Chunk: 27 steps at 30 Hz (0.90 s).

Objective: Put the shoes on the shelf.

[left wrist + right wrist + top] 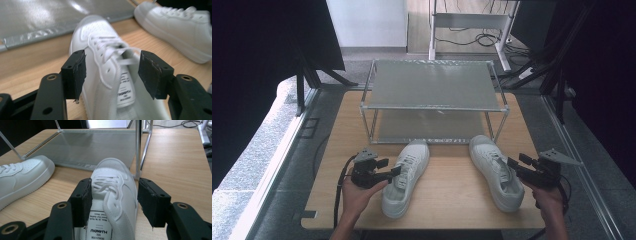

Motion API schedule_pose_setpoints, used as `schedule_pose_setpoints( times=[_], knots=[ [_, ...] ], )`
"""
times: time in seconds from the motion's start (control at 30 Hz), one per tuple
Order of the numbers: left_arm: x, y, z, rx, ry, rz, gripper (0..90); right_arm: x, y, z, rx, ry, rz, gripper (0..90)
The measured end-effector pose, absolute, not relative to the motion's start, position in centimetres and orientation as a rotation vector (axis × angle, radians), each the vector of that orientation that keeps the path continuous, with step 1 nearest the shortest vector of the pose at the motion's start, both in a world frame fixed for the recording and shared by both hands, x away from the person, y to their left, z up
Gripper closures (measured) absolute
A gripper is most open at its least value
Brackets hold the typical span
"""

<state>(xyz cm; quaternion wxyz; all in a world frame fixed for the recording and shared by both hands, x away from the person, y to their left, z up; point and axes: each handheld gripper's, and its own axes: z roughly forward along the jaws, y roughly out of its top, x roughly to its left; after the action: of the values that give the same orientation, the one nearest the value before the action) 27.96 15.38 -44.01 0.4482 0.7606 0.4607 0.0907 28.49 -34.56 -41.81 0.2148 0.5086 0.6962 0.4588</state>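
the left gripper [393,171] stood spread wide, its black jaws straddling the heel opening of the left white low-top lace-up sneaker [406,176] without pressing on it; in the left gripper view the pads [79,72] flanked the collar and tongue label of that shoe [105,62] with a gap on each side. the right gripper [511,165] was spread about as wide, its jaws either side of the right white low-top lace-up sneaker [497,170]; in the right gripper view the left pad [86,201] sat just at the shoe's [115,192] inner collar, contact unclear, and the other pad stood apart from its outer side.

both shoes lay sole-down on the light wooden table [452,185], just in front of the two-tier metal wire rack [432,95]. each pointed its toe toward the rack's lower shelf, heel toward the person. the left shoe's long axis leaned slightly rightward toward the rack; the right shoe's leaned leftward, so the toes sat closer together than the heels.
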Motion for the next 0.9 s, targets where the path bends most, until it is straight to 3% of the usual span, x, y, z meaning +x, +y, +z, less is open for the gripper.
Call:
schedule_pose_setpoints(
  times=[0.33,0.7,0.9],
  knots=[
    [28.4,14.5,-45.3,1.95,1.186,0.288,52.4,28.7,-34.0,-42.8,1.42,1.971,1.228,45.2],
    [28.8,12.8,-45.5,2.039,1.218,0.382,59.4,29.0,-33.0,-43.6,1.386,2.021,1.195,45.6],
    [29.2,12.6,-46.2,2.046,1.247,0.359,67.9,28.9,-33.1,-43.6,1.379,2.04,1.136,46.6]
  ],
)
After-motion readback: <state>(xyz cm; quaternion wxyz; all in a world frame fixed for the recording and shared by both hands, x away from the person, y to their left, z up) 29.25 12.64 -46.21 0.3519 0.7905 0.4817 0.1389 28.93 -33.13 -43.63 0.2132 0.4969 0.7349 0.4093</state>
